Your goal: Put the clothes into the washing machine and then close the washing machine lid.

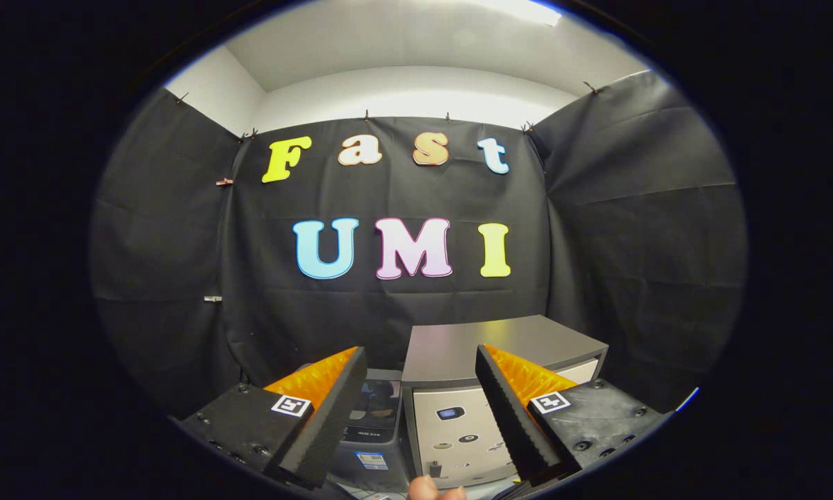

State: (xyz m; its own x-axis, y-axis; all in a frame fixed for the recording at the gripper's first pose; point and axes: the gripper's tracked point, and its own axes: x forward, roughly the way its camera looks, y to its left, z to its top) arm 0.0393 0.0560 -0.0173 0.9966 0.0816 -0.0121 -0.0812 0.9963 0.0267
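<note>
Well above the floor of the booth, the gripper (416, 417) is held with its fingers spread wide apart, nothing grasped between them. Beyond and below the fingers, two appliances are seen side by side against the booth's black cloth wall (388, 312): a small dark washing machine (374, 423), partly hidden behind the left finger, and a taller pale cabinet (458, 423) with a flat dark top (499, 344), standing just beside it. The washing machine's top is seen as a dark glossy panel; whether its lid is down or raised cannot be told from this angle. No clothes are made out between or ahead of the fingers, and whether any lie inside the drum is hidden. A fingertip (426, 489) of a person is glimpsed below the fingers. As judged from this, the scene fits a load waiting to be fetched as well as a load shut inside.
</note>
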